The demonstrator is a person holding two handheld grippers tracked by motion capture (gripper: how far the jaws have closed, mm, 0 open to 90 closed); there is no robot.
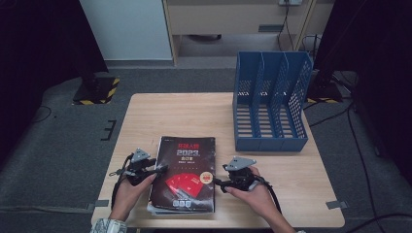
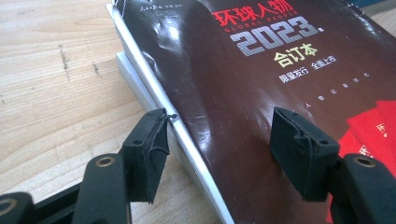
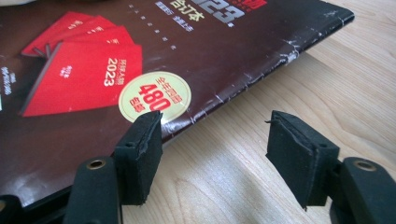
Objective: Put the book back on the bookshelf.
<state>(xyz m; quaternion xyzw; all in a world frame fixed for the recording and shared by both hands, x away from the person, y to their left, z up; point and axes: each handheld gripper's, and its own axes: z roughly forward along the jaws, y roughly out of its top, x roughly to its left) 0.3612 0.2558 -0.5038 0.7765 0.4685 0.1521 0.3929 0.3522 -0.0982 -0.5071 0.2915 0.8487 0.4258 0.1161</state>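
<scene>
Since each gripper straddles a book (image 1: 183, 174) edge, left gripper (image 2: 219, 140) and right gripper (image 3: 215, 144) stand spread (nothing pinched), ready to lift it.

Pretty dim room overall, with the light falling mostly on the light wooden table (image 1: 194, 114) in the middle. Grey carpet floor (image 1: 63, 155) all around it, with bits of tape stuck down here and there. Black curtains (image 1: 39, 43) hang on both sides (the right one's just as dark). A yellow-and-black striped stand base (image 1: 97, 91) sits at the left, cables (image 1: 359, 145) trail on the right, and pale cabinets (image 1: 228, 19) stand at the back.
</scene>
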